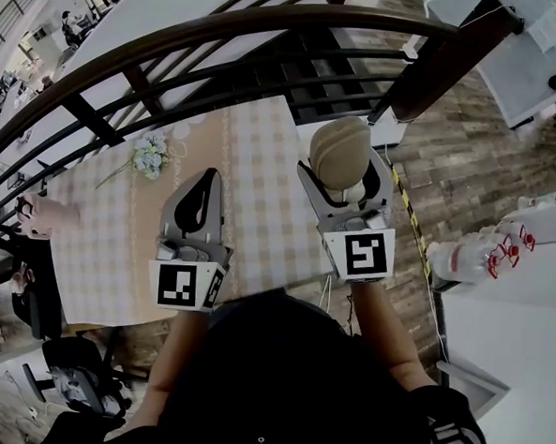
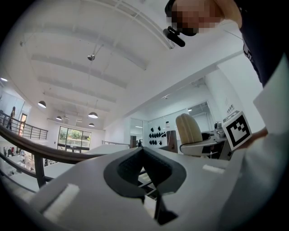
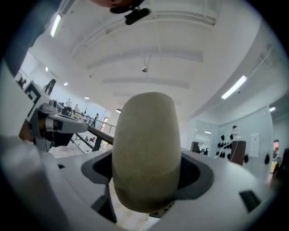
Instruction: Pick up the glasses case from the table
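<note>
A beige oval glasses case is held up in the air, clamped between the jaws of my right gripper. In the right gripper view the case fills the gap between the jaws and stands upright, pointing at the ceiling. My left gripper is raised beside it, shut with nothing between its jaws; in its own view the left gripper has its dark pads together. The case also shows in the left gripper view as a beige oval at the right.
Below lies a table with a checked beige cloth, a small bunch of pale flowers and a pink object at its left end. A dark curved railing crosses above. White counters with bottles stand at right.
</note>
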`<state>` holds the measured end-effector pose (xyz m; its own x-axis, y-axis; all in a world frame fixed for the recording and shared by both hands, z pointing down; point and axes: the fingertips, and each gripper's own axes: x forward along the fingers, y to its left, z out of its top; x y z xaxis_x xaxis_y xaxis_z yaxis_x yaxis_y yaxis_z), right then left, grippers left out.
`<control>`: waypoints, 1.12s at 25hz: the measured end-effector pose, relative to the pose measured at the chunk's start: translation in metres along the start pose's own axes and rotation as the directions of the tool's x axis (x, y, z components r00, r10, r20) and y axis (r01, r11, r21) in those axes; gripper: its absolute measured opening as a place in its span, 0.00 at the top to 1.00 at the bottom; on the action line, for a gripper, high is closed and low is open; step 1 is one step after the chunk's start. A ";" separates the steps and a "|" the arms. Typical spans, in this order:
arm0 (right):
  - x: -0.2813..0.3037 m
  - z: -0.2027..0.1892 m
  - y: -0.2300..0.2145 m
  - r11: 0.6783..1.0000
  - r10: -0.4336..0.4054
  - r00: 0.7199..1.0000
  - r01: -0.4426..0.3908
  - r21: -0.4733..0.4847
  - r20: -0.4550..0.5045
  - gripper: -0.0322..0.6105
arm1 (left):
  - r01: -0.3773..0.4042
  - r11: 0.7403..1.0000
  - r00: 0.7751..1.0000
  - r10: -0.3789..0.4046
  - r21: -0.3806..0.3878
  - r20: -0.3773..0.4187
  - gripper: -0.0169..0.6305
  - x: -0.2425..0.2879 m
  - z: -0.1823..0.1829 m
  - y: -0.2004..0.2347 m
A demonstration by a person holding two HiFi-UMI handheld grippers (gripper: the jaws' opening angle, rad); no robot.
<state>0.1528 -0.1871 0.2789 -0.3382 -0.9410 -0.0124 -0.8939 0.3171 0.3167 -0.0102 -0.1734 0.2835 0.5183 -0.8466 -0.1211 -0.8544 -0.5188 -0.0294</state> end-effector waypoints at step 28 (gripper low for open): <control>-0.002 0.007 0.000 0.989 -0.122 0.991 0.117 0.091 0.053 0.38 | -0.120 0.989 0.992 0.123 0.086 -0.025 0.96 0.001 0.002 0.018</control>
<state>0.1512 -0.1843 0.2728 -0.2418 -0.9650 -0.1015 -0.9503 0.2144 0.2256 -0.0253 -0.1829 0.2805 0.4102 -0.9066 -0.0987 -0.9106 -0.4011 -0.1000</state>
